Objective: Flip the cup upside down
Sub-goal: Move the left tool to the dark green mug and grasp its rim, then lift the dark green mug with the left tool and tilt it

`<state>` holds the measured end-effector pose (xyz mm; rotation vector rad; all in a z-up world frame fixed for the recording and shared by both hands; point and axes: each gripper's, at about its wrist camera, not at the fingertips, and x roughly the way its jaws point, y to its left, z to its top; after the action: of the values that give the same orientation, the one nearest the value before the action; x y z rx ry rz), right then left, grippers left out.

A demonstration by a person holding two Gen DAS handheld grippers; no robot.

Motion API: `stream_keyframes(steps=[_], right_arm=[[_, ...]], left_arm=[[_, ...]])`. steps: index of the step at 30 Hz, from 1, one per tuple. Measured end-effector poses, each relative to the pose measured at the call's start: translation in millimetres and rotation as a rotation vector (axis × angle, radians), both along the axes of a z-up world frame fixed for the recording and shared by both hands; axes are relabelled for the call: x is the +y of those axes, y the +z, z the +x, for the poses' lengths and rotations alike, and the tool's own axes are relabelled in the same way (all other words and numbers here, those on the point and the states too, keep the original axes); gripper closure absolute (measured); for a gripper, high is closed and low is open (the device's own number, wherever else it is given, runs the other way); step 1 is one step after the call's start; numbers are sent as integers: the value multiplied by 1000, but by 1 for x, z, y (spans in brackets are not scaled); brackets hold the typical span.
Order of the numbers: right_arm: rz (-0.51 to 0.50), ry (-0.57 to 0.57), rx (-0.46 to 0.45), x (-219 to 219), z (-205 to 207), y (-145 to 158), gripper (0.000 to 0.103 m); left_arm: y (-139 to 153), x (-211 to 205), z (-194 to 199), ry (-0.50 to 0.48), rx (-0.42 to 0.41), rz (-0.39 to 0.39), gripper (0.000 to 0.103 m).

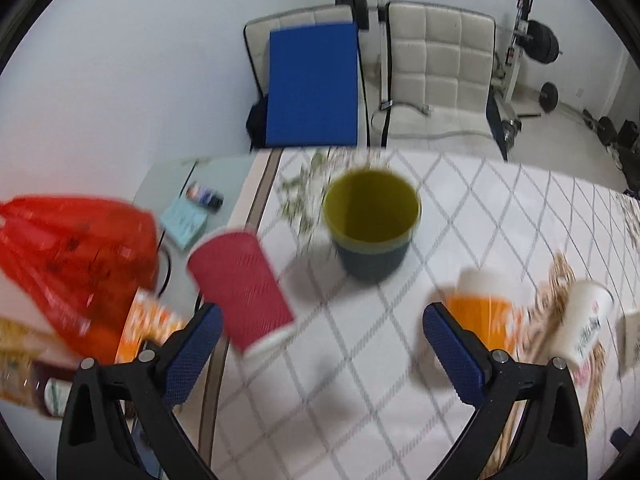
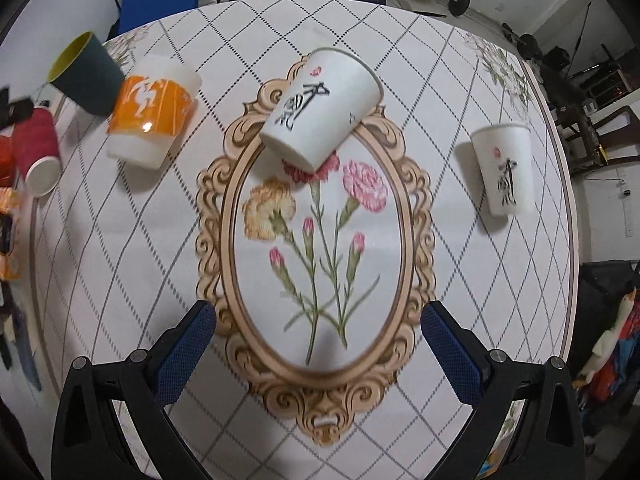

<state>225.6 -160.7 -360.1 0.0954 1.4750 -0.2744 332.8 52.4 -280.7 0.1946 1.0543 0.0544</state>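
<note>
In the left wrist view a dark cup with a yellow-green inside (image 1: 372,226) stands mouth up on the tablecloth ahead of my left gripper (image 1: 320,344), which is open and empty. A red ribbed cup (image 1: 242,286) stands upside down by its left finger. An orange-banded cup (image 1: 482,312) and a white printed cup (image 1: 582,330) are at the right. In the right wrist view my right gripper (image 2: 320,340) is open and empty above the flower print. A white printed cup (image 2: 320,106) stands ahead, another (image 2: 506,170) at the right. The orange-banded cup (image 2: 154,110), dark cup (image 2: 88,74) and red cup (image 2: 36,148) are at the left.
A round table with a diamond-pattern cloth (image 2: 460,80) holds the cups. A red plastic bag (image 1: 72,256), snack packets and a bottle crowd the left edge. A side table with a booklet (image 1: 184,220), chairs (image 1: 440,72) and gym weights stand behind.
</note>
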Motion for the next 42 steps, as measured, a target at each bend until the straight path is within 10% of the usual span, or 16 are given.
stream_keyframes(steps=[29,35,42], right_arm=[[-64,17,11,-1,47,-11,0],[-68,20,14,1,54,-11,0],[-77,18,12,0,59,-10,0]], left_arm=[[-75,-17,79,5,-37,-42,1],[-85,-17,93,-9,-26,-68,35],[-84,-21,93,-16,-43,-57,35]])
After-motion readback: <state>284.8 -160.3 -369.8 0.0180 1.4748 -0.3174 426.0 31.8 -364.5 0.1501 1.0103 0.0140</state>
